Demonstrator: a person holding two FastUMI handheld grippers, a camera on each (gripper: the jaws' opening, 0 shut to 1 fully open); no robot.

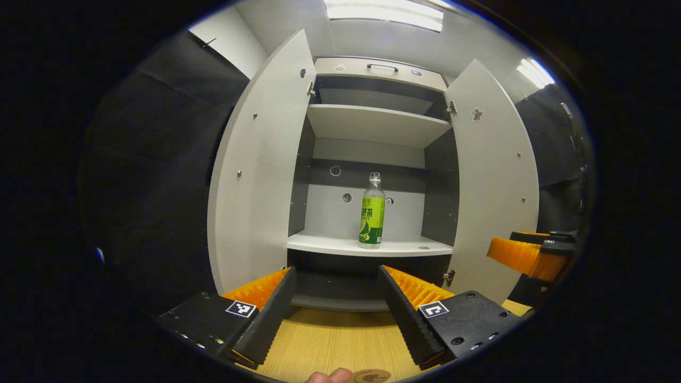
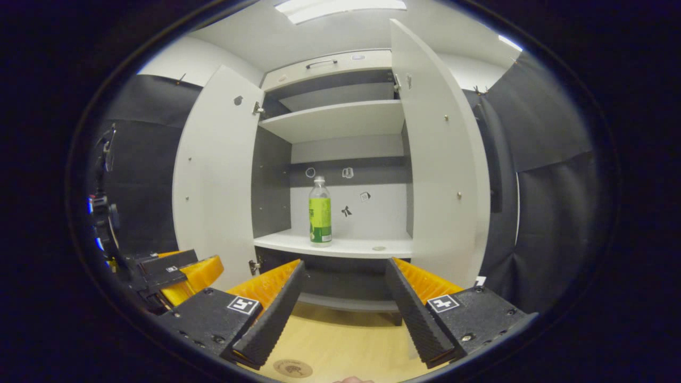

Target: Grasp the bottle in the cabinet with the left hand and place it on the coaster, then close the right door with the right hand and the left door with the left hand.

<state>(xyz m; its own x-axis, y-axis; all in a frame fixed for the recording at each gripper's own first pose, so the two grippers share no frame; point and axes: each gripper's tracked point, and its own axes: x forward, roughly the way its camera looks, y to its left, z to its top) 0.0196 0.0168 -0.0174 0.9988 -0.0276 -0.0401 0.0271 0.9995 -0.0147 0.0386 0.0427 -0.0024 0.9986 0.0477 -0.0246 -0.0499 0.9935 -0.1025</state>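
Note:
A clear bottle (image 1: pixel 372 211) with a green label stands upright on the lower shelf (image 1: pixel 340 246) of the open cabinet; the right gripper view has the bottle (image 2: pixel 320 212) left of centre on that shelf (image 2: pixel 362 247). Both doors hang wide open: left door (image 1: pixel 263 170), right door (image 1: pixel 495 181), right door (image 2: pixel 441 159), left door (image 2: pixel 213 175). My left gripper (image 1: pixel 336 276) is open, well short of the cabinet and aimed at the bottle. My right gripper (image 2: pixel 345 268) is open too, with nothing between its fingers. A round brown coaster (image 1: pixel 370 376) lies on the wooden table; the coaster (image 2: pixel 292 368) is at the near edge.
An upper shelf (image 1: pixel 372 123) is bare, and a drawer with a handle (image 1: pixel 382 67) tops the cabinet. The right gripper's fingers (image 1: pixel 524 256) show at the right of the left gripper view; the left gripper's fingers (image 2: pixel 194 274) at the left of the right gripper view. A fingertip (image 1: pixel 330 376) pokes in beside the coaster.

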